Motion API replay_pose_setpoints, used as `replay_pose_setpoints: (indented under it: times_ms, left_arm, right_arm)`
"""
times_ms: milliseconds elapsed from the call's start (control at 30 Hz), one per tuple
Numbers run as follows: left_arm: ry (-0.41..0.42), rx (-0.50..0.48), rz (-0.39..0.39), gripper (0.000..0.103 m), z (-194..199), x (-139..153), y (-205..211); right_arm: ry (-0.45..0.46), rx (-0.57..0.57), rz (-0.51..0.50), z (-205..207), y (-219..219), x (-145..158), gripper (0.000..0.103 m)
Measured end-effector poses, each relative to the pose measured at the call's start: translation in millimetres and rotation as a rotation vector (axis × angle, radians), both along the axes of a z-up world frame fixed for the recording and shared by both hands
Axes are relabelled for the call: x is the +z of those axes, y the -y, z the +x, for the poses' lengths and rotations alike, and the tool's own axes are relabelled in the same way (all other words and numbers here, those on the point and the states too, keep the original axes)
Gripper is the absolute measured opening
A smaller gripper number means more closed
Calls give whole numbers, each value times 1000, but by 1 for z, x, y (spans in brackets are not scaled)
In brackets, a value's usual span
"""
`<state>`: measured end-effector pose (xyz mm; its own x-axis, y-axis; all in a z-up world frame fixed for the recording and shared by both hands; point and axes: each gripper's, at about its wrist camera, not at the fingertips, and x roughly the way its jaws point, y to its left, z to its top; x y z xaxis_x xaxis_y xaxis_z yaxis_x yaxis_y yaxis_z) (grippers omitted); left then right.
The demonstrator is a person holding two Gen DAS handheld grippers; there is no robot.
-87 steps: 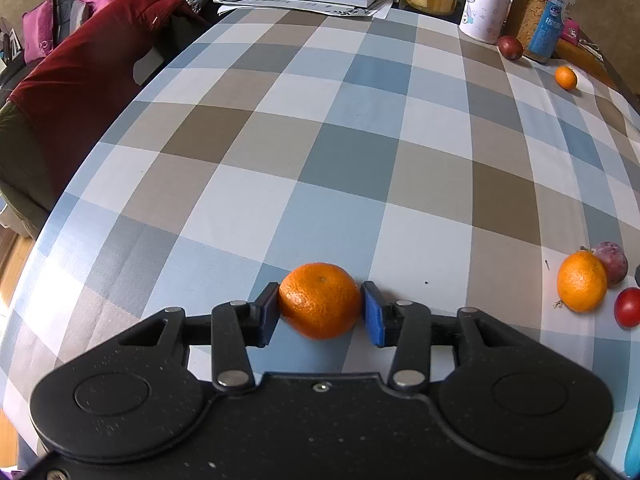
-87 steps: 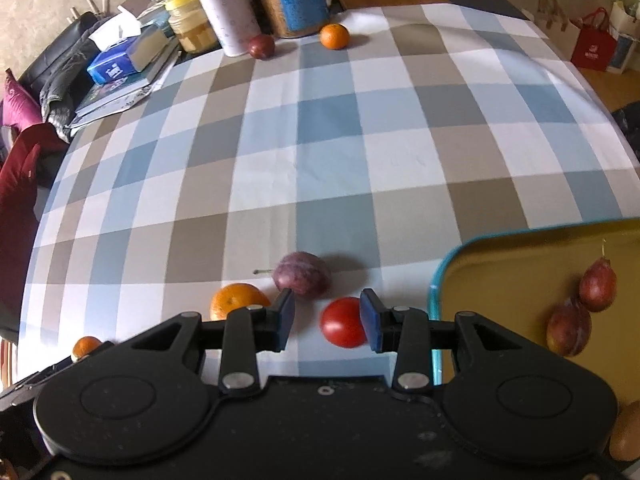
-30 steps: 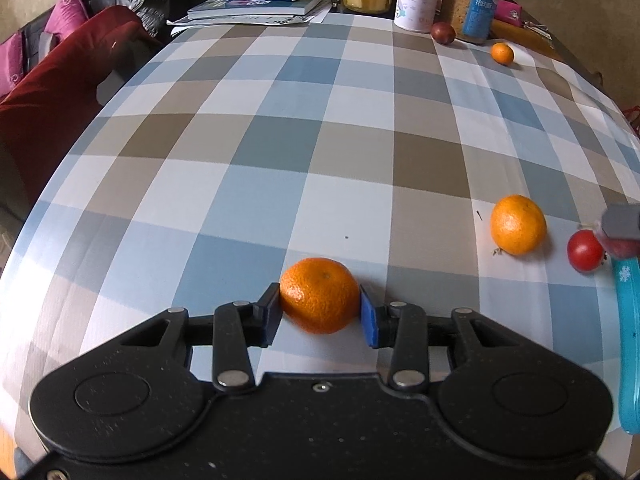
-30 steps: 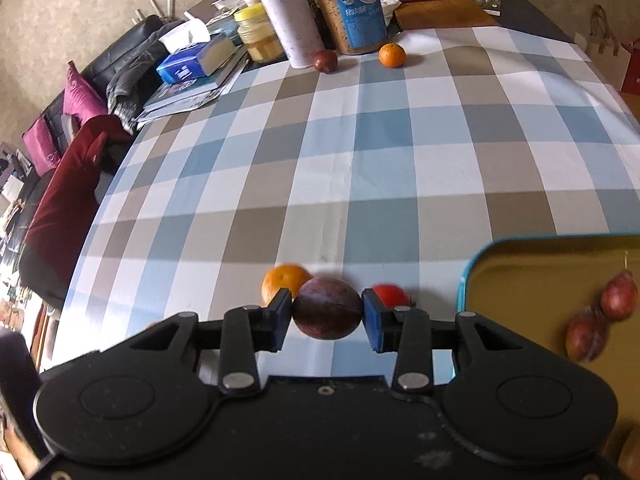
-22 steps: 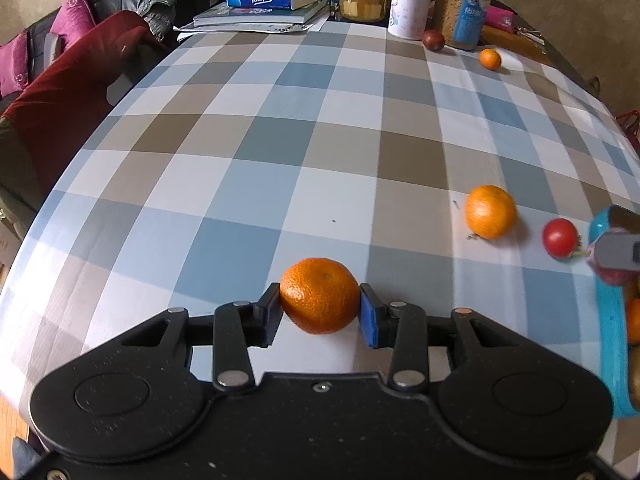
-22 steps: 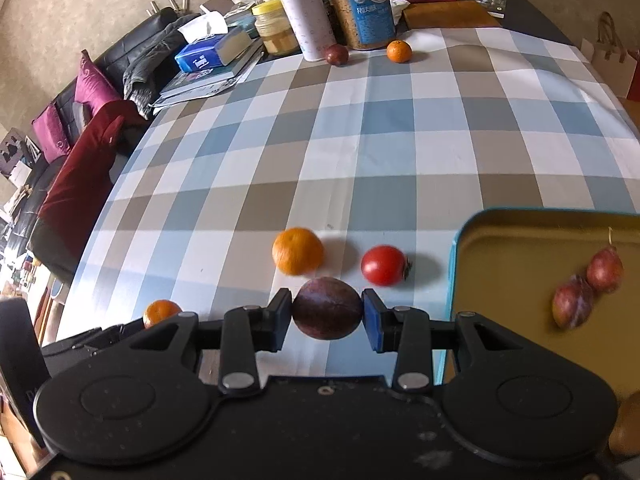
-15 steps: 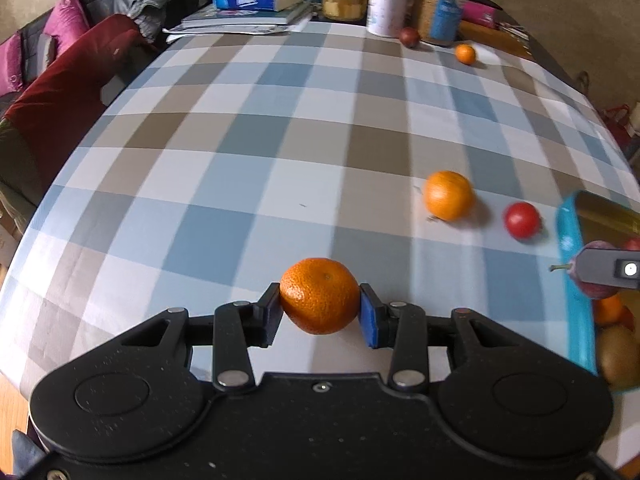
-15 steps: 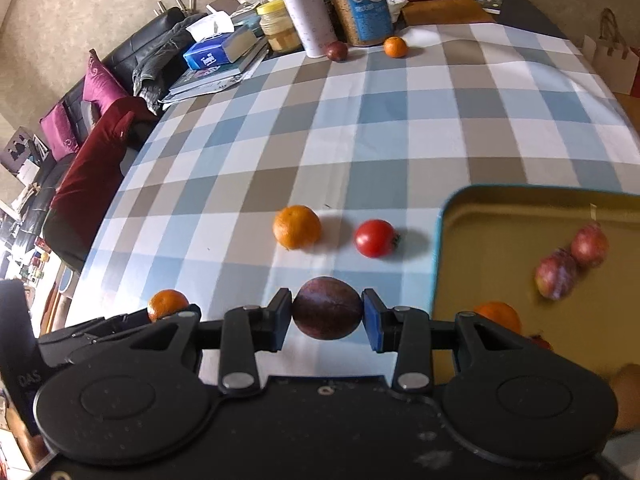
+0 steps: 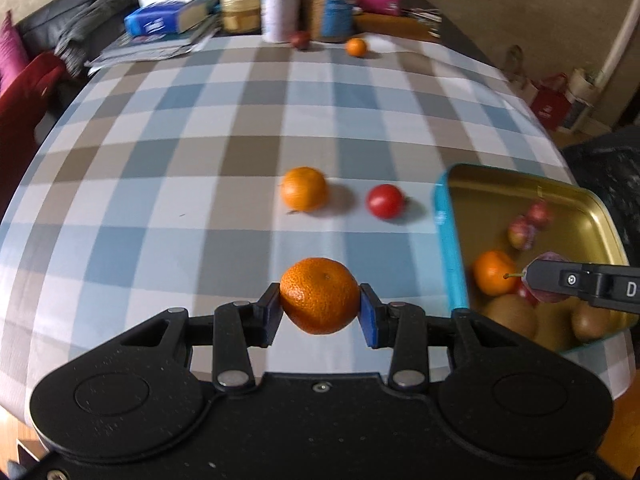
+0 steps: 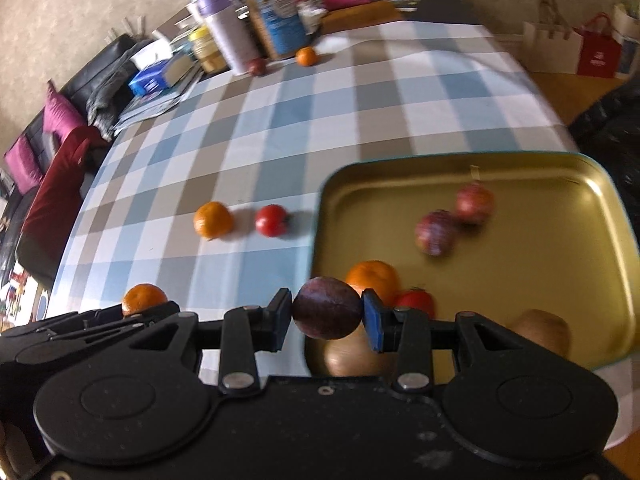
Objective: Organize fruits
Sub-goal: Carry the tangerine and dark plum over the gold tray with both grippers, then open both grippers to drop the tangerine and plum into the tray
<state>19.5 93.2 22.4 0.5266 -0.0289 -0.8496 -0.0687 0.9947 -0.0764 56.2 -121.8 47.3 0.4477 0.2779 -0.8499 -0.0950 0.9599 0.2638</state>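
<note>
A: Here, in the left wrist view, the left gripper (image 9: 320,312) grips a mandarin (image 9: 319,295) above the checked tablecloth (image 9: 240,152), short of the tin tray (image 9: 446,240).

B: Meanwhile, in the right wrist view, the right gripper (image 10: 327,316) clamps a dark plum (image 10: 327,313) at the tray's near-left corner (image 10: 316,264); releasing inside looks next.

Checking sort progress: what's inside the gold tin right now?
In the gold tin: two reddish plums, a mandarin, a tomato, and two brown fruits, probably kiwis. The right gripper and its dark plum hide the near corner.
</note>
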Motion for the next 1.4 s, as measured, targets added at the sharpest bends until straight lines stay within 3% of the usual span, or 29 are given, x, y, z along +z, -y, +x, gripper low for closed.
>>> replay_pose_setpoints:
  times_ms: [500, 933, 1400]
  left_arm:
    - [-1, -131, 26, 48, 14, 2, 60]
    - [-17, -229, 35, 48, 38, 1, 105]
    - [-52, -317, -12, 48, 90, 7, 151]
  right_arm:
    - [10, -214, -68, -16, 72, -2, 40]
    - [-6, -333, -97, -19, 119, -8, 40]
    - [0, -426, -94, 2, 157, -4, 40]
